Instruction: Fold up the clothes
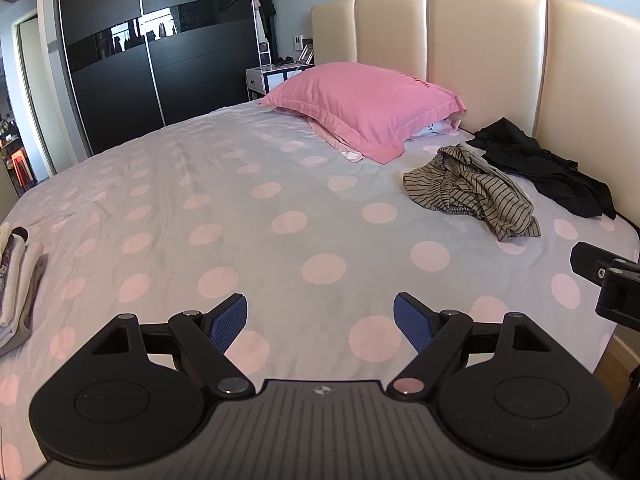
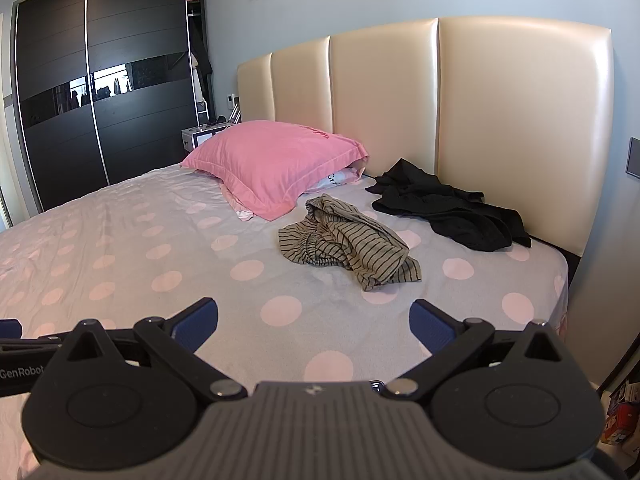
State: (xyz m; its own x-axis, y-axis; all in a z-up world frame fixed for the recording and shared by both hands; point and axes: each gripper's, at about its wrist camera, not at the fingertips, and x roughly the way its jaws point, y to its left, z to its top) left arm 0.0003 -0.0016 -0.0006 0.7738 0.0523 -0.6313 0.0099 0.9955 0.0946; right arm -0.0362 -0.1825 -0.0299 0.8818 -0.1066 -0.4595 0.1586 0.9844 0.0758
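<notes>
A crumpled striped garment lies on the polka-dot bed, in front of a crumpled black garment by the headboard. A stack of folded clothes sits at the bed's left edge. My left gripper is open and empty, above the sheet, well short of the striped garment. My right gripper is open and empty, also short of it. Part of the right gripper shows at the left wrist view's right edge.
A pink pillow lies near the cream headboard. A dark sliding wardrobe and a nightstand stand beyond the bed. The bed's right edge drops to the floor.
</notes>
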